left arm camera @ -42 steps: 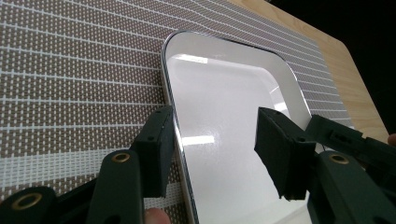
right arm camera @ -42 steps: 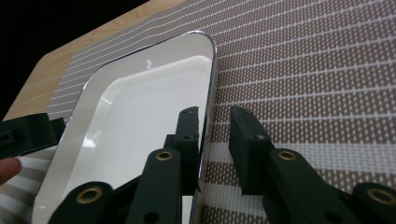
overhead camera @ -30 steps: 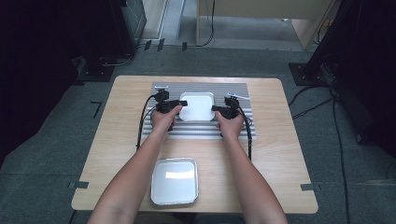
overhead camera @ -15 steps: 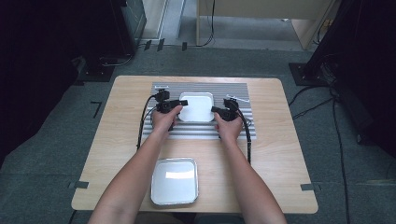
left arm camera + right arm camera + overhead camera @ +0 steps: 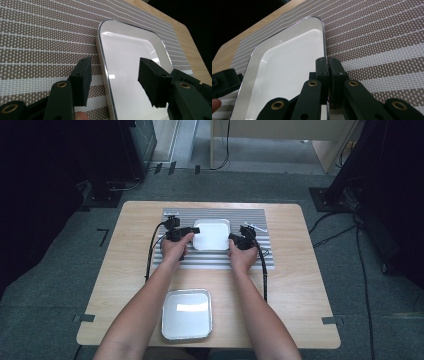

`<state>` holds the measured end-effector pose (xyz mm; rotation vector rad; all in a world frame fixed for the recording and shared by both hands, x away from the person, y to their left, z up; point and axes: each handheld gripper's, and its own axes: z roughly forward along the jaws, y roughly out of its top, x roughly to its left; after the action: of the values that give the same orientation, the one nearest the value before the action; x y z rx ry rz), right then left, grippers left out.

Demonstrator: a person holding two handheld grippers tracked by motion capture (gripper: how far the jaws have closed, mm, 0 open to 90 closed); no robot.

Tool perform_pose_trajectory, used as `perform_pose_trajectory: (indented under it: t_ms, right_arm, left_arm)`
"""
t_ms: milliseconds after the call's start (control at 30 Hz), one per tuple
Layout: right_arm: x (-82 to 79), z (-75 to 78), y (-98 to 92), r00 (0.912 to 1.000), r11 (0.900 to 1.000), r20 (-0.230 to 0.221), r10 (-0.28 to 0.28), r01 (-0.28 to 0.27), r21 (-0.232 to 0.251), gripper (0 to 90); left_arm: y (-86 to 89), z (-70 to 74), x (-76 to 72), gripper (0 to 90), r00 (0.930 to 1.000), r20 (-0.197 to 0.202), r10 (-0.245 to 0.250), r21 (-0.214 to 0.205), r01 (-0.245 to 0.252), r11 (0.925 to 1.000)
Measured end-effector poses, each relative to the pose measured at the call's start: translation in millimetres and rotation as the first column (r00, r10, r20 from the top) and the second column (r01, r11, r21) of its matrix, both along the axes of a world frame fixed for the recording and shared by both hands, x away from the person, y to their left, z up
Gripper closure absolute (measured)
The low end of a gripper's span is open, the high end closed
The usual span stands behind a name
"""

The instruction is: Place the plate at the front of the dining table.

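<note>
- My right gripper (image 5: 327, 65) has its jaws pressed together on the thin right rim of the white tray (image 5: 212, 234); the rim goes between the two pads, so I hold the tray on this side.
- My left gripper (image 5: 113, 80) stands about half open. Its jaws have just been opening a little, with the tray's left rim between them, but the pads do not touch it.
- The white tray lies flat on the striped placemat (image 5: 250, 262), at the far middle of the wooden table (image 5: 310, 285), between my two hands.
- It is nearly square with rounded corners, its open side looks up, and its slightly longer axis seems to run left to right across the table.
- I judge the main risk like this: if I lift now, only one side is gripped, so the tray may tilt, turn around the right pads, or slip out, because the rim is smooth and thin.
- If I close the left jaws carelessly, one pad may push the rim sideways and the tray could slide on the mat.
- A second silver tray (image 5: 187, 314) sits near the front edge, well apart, so I must not bump it when moving.
</note>
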<state>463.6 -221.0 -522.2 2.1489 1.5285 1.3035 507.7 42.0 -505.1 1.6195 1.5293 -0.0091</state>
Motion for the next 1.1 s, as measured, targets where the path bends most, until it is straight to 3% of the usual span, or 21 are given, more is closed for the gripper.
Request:
perform_pose_trajectory:
  t_ms: [267, 533, 700, 800, 867, 933, 1100]
  right_arm:
    - [0.2, -0.5, 2.6, 0.9999, 0.9999, 0.002, -0.01, 0.01, 0.009, 87.8]
    - [0.1, 6.2, 1.9, 0.9996, 0.9996, 0.028, 0.004, -0.005, 0.028, 58.1]
    - [-1.2, 9.4, 0.8, 0.9988, 0.9988, 0.024, 0.041, -0.041, -0.026, 41.7]
    - [-3.4, 11.6, -0.9, 0.9966, 0.9961, 0.042, 0.07, -0.068, -0.056, 37.6]
    - [-4.7, 14.0, -0.1, 0.9967, 0.9923, 0.028, 0.077, -0.074, -0.099, 37.8]
    - [-7.2, 17.5, -0.6, 0.993, 0.9888, 0.044, 0.11, -0.105, -0.106, 35.8]
    - [-14.1, 26.6, 0.0, 0.9823, 0.967, 0.054, 0.18, -0.166, -0.193, 34.6]
  left_arm:
    - [3.6, 0.0, -2.4, 45.8, 0.9999, 0.01, -0.007, 0.003, 0.007, 1.0]
    - [1.8, 3.3, -4.0, 45.1, 0.9998, 0.016, -0.011, 0.004, 0.011, 0.9999]
    - [-0.3, 7.6, -9.1, 41.3, 0.9985, 0.042, -0.035, 0.084, 0.032, 0.996]
    - [0.1, 10.0, -12.4, 30.7, 0.9987, 0.024, -0.044, 0.123, 0.04, 0.9916]
    - [2.2, 12.4, -14.9, 23.4, 0.999, 0.029, -0.033, 0.129, 0.029, 0.9913]
    - [5.7, 15.4, -17.4, 17.9, 0.9988, 0.038, -0.03, 0.117, 0.026, 0.9928]
    - [15.4, 23.1, -27.0, 13.2, 0.9964, 0.075, -0.041, 0.118, 0.032, 0.9925]
